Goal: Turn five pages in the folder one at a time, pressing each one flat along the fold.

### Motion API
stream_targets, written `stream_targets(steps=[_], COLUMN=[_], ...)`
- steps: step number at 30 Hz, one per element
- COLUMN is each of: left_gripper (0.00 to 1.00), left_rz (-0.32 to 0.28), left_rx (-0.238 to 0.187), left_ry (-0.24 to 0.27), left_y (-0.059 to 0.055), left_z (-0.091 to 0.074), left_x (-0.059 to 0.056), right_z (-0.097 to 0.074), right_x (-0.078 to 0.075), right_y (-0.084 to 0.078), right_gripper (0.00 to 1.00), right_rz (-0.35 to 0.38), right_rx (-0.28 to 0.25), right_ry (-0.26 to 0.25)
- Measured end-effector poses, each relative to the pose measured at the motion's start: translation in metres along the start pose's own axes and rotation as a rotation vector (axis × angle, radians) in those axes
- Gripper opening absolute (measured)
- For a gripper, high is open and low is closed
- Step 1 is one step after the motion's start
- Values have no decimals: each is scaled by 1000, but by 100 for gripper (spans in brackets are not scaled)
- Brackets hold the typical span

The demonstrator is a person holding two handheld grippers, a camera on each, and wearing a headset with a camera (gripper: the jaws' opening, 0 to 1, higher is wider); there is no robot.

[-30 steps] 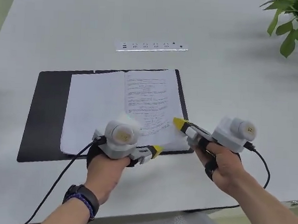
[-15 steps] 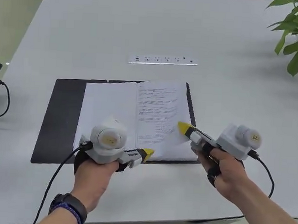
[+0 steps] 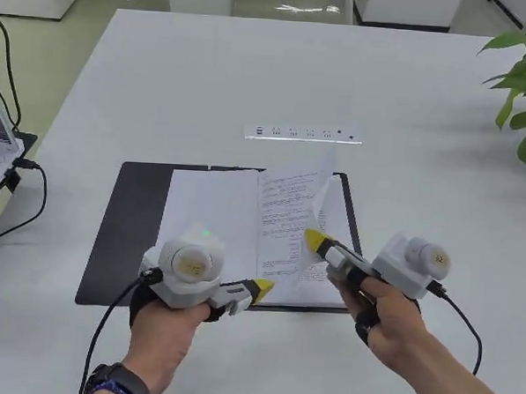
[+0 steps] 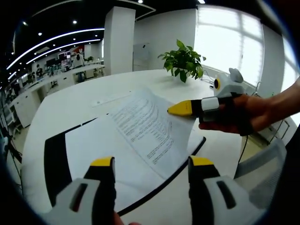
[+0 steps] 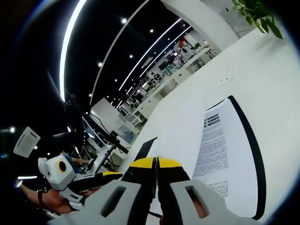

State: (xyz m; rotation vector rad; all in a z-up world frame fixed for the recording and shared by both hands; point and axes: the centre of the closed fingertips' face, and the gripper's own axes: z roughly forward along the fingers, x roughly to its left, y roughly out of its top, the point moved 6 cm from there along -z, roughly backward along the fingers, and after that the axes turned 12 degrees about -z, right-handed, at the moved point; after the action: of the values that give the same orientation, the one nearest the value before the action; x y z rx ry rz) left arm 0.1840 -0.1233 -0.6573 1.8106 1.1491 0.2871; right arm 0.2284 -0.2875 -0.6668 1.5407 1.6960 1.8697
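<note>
Since a second ago the right-hand page [image 3: 319, 195] has risen off the folder [image 3: 124, 234] and now stands curled above its right half. The white table [image 3: 208, 71] carries the black folder, which lies open in front of the person. The right gripper [image 3: 314, 241] pinches the page's lower edge, its jaws closed on the paper. The left gripper [image 3: 260, 289] hovers at the folder's near edge, jaws apart and holding nothing.

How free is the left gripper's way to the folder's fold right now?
Probably yes: the left gripper hovers open at the folder's near edge, only flat paper between it and the fold; the right gripper holds the lifted page right of the fold.
</note>
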Motion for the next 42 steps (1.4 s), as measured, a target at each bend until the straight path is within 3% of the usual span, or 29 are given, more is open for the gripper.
stream_targets(steps=[18, 24, 34, 42], left_gripper=[63, 63, 64, 65], left_rz=[-32, -46, -65, -62], left_rx=[-55, -59, -54, -77], left_ry=[48, 72, 108, 121], left_y=[0, -8, -23, -21], left_z=[-32, -42, -68, -86], left_x=[31, 45, 78, 96], right_z=[42, 55, 70, 82], right_x=[42, 55, 77, 90], right_y=[1, 0, -21, -34], right_gripper=[0, 0, 0, 0], right_rz=[-44, -48, -59, -57], right_rx=[26, 36, 79, 110], right_ry=[79, 100, 134, 150])
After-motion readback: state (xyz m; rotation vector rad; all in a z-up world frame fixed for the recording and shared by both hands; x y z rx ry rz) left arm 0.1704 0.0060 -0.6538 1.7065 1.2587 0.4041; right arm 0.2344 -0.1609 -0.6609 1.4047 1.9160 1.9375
